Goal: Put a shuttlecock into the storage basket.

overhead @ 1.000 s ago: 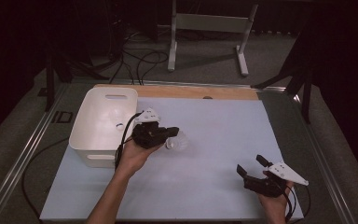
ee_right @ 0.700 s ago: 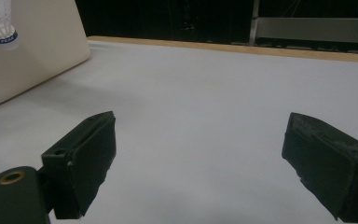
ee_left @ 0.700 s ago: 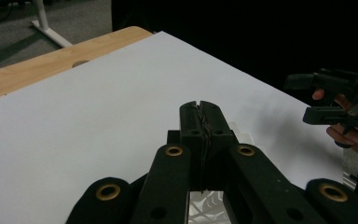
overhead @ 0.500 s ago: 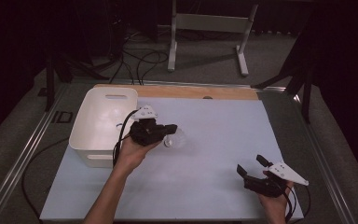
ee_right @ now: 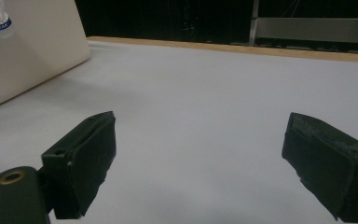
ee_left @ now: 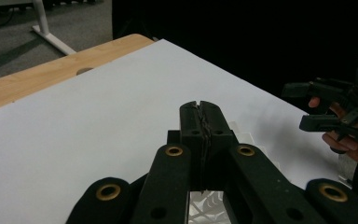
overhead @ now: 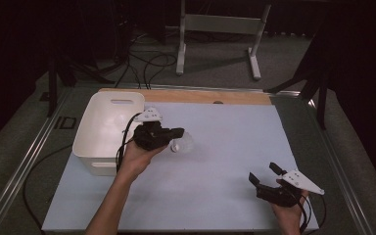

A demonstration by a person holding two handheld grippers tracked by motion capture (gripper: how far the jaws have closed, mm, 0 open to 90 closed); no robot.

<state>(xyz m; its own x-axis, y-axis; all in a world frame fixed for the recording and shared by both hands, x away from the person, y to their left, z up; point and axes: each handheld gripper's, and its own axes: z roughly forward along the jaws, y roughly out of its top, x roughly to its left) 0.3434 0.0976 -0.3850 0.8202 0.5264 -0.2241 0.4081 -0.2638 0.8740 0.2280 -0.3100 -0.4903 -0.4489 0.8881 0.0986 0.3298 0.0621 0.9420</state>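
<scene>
Shuttlecock (overhead: 182, 143) hangs at tip of left gripper (overhead: 175, 133), jaws pressed together on its feather skirt, cork end toward bin (overhead: 90, 147). Bin lies just left of it. Right gripper (overhead: 263, 175) spread, empty, well apart at table's (overhead: 225, 147) near right.

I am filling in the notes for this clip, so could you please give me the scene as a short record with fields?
surface: pale blue mat on a table
left gripper: jaws shut on the feathers of a shuttlecock, held just right of the bin
shuttlecock: white, with a blue band near the cork
bin: white tub at the mat's left edge
right gripper: jaws open, nothing between them, near the mat's front right corner
</scene>
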